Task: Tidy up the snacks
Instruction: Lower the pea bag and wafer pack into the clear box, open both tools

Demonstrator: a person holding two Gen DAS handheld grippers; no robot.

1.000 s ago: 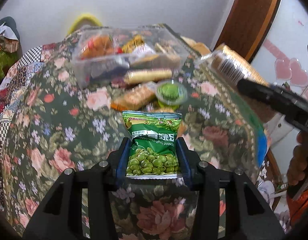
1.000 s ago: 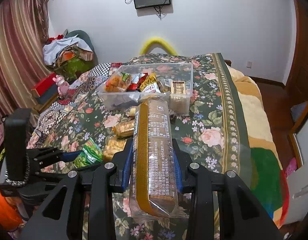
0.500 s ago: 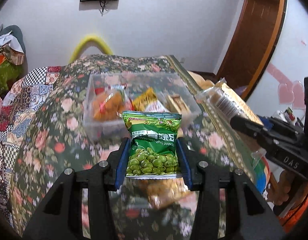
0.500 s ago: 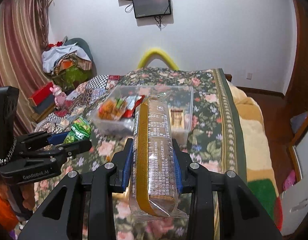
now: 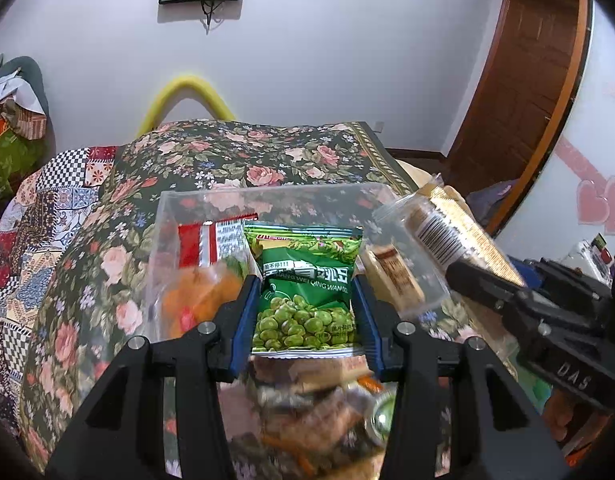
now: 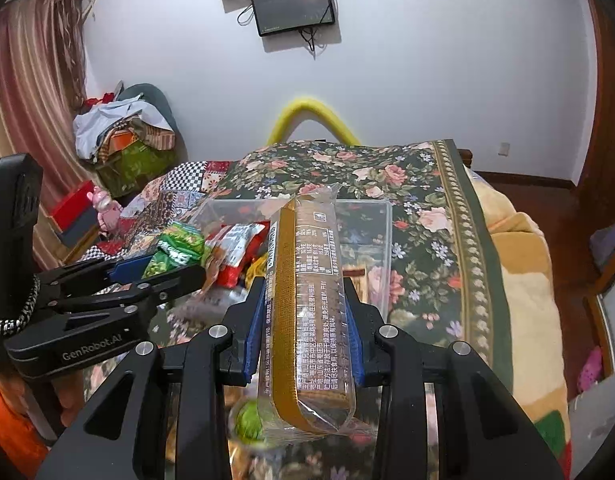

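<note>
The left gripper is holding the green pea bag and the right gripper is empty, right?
Not quite. The left gripper does hold the green pea bag, but the right gripper is not empty: the right wrist view shows it shut on a long cracker pack, held near the clear snack box.

My two loaded claws crowd the clear plastic bin (image 5: pixel 267 196); red-and-orange snack bags (image 5: pixel 203 276) fill its left, the far right corner stays open.

Even, soft indoor light, no hard shadows

Fisheye bends and darkens the corners (both views); snacks (image 5: pixel 307 412) below the fingers smear with blur, the wall (image 6: pixel 427 60) stays bright.
</note>
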